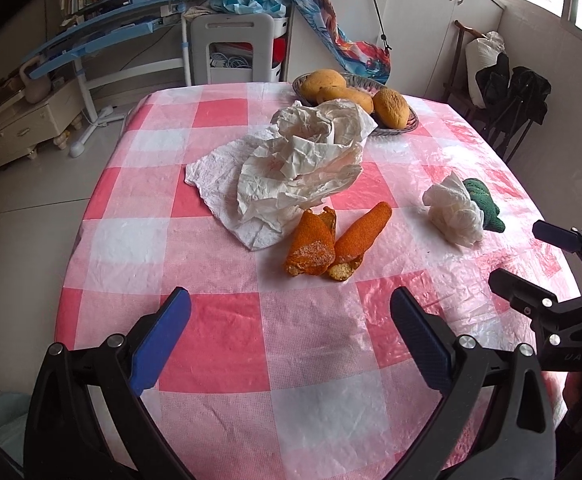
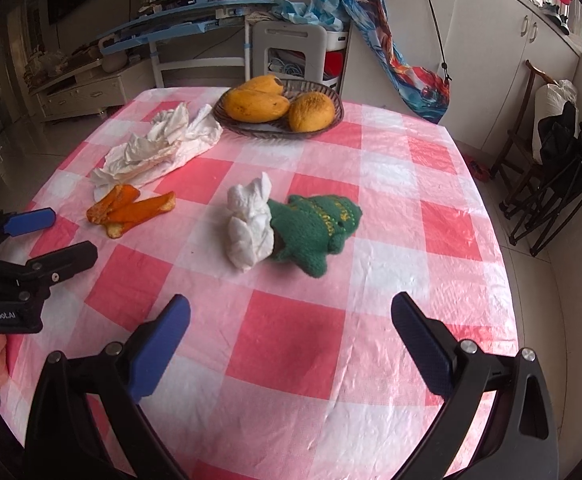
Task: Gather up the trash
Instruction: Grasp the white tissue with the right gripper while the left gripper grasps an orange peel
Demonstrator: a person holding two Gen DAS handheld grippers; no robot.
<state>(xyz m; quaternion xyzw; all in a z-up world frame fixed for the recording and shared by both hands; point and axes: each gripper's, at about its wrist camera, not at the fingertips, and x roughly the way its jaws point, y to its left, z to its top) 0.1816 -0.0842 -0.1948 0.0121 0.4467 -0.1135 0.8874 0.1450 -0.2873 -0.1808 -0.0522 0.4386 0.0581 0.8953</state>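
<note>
I have both claws spread wide and holding nothing, low over the near edge of the pink-and-white checked tablecloth (image 1: 219, 344): my left gripper (image 1: 291, 336) faces the middle of the table, and my right gripper (image 2: 291, 340) sits just beside it on the right. Nearest ahead of the left claw lie the orange peels (image 1: 331, 240), curled pieces side by side on the cloth. Ahead of the right claw, a crumpled white tissue (image 2: 249, 224) lies touching a small green knitted item (image 2: 315, 224), the tissue on its left. Just behind the peels, a large crumpled sheet of white paper (image 1: 291, 164) spreads across the cloth, its near edge right at the peels. At the far edge stands a woven basket (image 2: 331, 116) holding three mangoes (image 2: 255, 106).
</note>
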